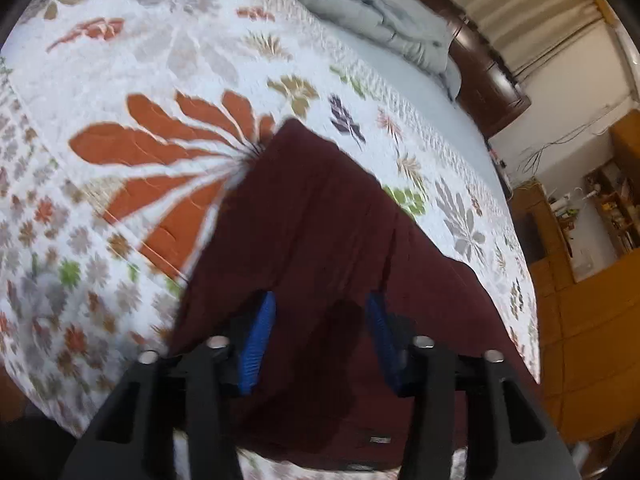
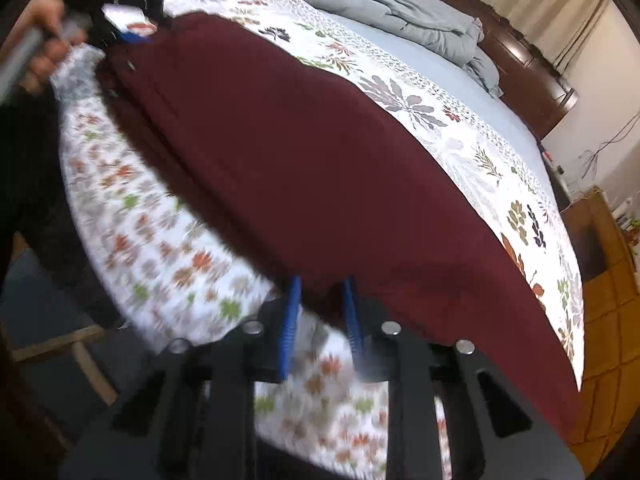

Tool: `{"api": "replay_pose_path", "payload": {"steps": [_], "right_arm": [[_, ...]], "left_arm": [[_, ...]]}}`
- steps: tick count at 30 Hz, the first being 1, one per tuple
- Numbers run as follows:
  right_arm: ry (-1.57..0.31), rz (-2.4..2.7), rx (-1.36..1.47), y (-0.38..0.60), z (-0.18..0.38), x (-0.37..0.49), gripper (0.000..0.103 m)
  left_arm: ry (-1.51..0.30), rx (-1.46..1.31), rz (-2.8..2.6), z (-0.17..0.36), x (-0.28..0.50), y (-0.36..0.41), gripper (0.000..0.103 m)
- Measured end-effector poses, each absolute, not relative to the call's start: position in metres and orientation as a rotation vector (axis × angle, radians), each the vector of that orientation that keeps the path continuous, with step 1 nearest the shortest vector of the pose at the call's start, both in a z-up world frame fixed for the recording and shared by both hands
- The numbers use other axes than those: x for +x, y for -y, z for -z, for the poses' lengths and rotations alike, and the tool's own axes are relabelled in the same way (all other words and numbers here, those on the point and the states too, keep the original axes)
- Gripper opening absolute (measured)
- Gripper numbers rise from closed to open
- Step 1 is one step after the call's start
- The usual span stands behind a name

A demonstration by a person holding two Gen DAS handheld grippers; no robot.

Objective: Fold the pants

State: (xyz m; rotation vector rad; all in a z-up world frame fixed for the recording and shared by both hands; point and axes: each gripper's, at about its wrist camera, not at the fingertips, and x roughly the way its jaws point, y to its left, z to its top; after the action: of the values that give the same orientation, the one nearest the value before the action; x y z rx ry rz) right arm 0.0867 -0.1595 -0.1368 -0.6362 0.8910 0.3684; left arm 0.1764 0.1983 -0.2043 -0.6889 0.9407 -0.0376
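Presently, pants [image 1: 320, 240]: maroon, flat on floral quilt [image 1: 120, 80].
Left gripper [image 1: 320, 308]: jaws parted, gripping nothing.
Right gripper [image 2: 322, 292]: slightly parted at 6 o'clock hem, grip unclear.

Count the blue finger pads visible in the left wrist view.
2: one pad left of centre, the other pad right of it, both over the maroon pants. None appears hidden.

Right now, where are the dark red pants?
The dark red fabric pants lie flat on the flowery white quilted bedspread, along the bed's near edge. The crumpled grey-blue duvet sits beyond them, toward the headboard.
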Motion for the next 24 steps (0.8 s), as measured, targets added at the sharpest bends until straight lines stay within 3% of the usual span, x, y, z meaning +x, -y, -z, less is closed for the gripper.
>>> {"api": "replay_pose_path", "payload": {"steps": [4, 7, 8, 12, 16, 20, 24], "right_arm": [[-0.856, -0.203, -0.535, 0.220, 0.112, 0.092, 0.034], [-0.924, -0.101, -0.512, 0.258, 0.119, 0.108, 0.036], [-0.949, -0.098, -0.508, 0.263, 0.122, 0.110, 0.041], [-1.100, -0.168, -0.431, 0.279, 0.129, 0.114, 0.036], [-1.003, -0.018, -0.316, 0.340, 0.103, 0.116, 0.037], [-1.035, 0.139, -0.251, 0.409, 0.124, 0.116, 0.049], [-0.944, 0.175, -0.070, 0.471, 0.109, 0.089, 0.050]], "left_arm": [[-0.937, -0.696, 0.057, 0.207, 0.175, -0.200, 0.040], [-0.941, -0.670, 0.045, 0.203, 0.175, -0.196, 0.040], [-0.942, -0.663, 0.041, 0.202, 0.175, -0.194, 0.040], [-0.943, -0.683, 0.051, 0.205, 0.179, -0.196, 0.040], [-0.936, -0.679, 0.060, 0.207, 0.176, -0.198, 0.041], [-0.929, -0.683, 0.066, 0.207, 0.174, -0.199, 0.044], [-0.929, -0.695, 0.074, 0.206, 0.176, -0.200, 0.049]]}}
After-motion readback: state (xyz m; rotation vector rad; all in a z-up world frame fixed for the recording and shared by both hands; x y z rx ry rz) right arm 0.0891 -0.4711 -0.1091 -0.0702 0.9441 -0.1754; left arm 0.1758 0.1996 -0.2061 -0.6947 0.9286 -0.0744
